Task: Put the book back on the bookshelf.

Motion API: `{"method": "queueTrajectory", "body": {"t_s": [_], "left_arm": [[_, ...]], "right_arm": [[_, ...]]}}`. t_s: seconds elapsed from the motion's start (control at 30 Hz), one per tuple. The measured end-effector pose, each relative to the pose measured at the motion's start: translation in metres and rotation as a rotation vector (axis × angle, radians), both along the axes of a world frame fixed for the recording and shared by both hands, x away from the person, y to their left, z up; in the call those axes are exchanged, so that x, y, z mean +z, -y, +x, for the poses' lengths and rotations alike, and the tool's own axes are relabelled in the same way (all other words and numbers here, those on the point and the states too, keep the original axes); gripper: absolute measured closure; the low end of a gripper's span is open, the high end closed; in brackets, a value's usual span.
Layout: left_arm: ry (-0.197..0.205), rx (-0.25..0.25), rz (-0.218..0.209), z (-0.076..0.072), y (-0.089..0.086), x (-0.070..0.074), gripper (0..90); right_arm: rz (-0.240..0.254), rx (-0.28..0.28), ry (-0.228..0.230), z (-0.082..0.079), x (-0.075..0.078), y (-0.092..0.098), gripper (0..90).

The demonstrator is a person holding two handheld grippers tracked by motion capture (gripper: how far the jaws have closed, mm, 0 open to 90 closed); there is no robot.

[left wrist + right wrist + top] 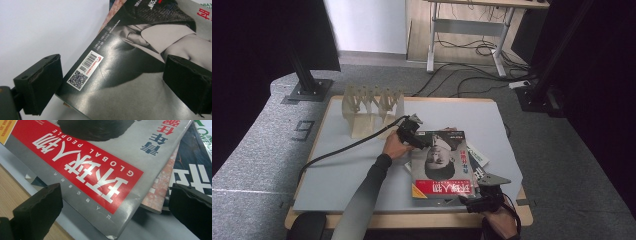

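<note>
A stack of magazines lies at the right of the grey mat (347, 175). The top magazine (441, 165) has a grey cover with a portrait and a red title band. My left gripper (424, 143) is open at its far left corner; in the left gripper view the two jaws straddle that magazine corner (130, 75), which bears a barcode label (86, 68). My right gripper (468, 201) is open at the near right corner. There its jaws stand either side of the red title band (82, 167), with lower magazines (190, 170) sticking out at the right.
A pale slotted rack (372, 107) stands at the back left of the mat. The wooden table edge (412, 220) runs along the front. A black stand base (307, 90) sits off the back left corner. Cables (472, 75) and desk legs lie on the floor beyond.
</note>
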State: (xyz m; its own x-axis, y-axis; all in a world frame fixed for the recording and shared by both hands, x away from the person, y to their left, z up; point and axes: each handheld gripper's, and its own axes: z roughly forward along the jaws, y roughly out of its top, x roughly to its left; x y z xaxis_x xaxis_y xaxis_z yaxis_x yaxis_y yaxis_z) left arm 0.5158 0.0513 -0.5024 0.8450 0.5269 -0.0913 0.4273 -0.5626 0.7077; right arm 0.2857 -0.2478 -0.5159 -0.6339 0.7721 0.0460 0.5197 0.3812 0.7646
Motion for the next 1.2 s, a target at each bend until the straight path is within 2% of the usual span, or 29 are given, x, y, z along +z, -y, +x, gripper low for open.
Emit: {"method": "queueTrajectory", "body": {"t_s": [0.1, 0.23, 0.43, 0.53, 0.63, 0.7, 0.9, 1.07, 1.13, 1.2], "left_arm": [[-0.020, 0.001, -0.005, 0.001, 0.001, -0.002, 1.4], [-0.018, 0.006, -0.014, 0.002, 0.001, -0.002, 0.8], [-0.034, 0.011, -0.045, 0.005, 0.000, -0.001, 0.3], [-0.047, 0.007, -0.044, 0.006, 0.000, -0.002, 0.5], [-0.054, -0.003, -0.023, 0.005, 0.001, -0.005, 0.7], [-0.070, -0.002, -0.026, 0.004, 0.001, -0.005, 0.1], [-0.063, -0.004, 0.003, -0.002, 0.001, -0.003, 0.0], [-0.049, -0.005, 0.048, -0.010, -0.001, 0.002, 0.0], [-0.043, 0.000, 0.053, -0.013, -0.002, 0.002, 0.0], [-0.054, 0.003, 0.043, -0.016, -0.005, 0.001, 0.0]], "right_arm": [[0.000, 0.002, 0.002, 0.000, 0.000, 0.001, 0.0], [-0.003, 0.001, -0.002, 0.001, -0.001, 0.001, 0.0], [-0.002, -0.046, 0.003, 0.004, -0.001, 0.009, 0.0], [0.002, -0.050, -0.004, 0.006, -0.001, 0.012, 0.0], [0.000, -0.053, -0.005, 0.008, -0.001, 0.014, 0.0], [-0.002, -0.059, -0.004, 0.009, -0.001, 0.016, 0.0], [-0.017, -0.081, -0.005, 0.013, 0.000, 0.024, 0.0], [-0.028, -0.105, -0.001, 0.015, 0.002, 0.031, 0.0], [-0.030, -0.115, -0.001, 0.016, 0.002, 0.034, 0.0], [-0.032, -0.124, 0.000, 0.017, 0.002, 0.036, 0.0]]}}
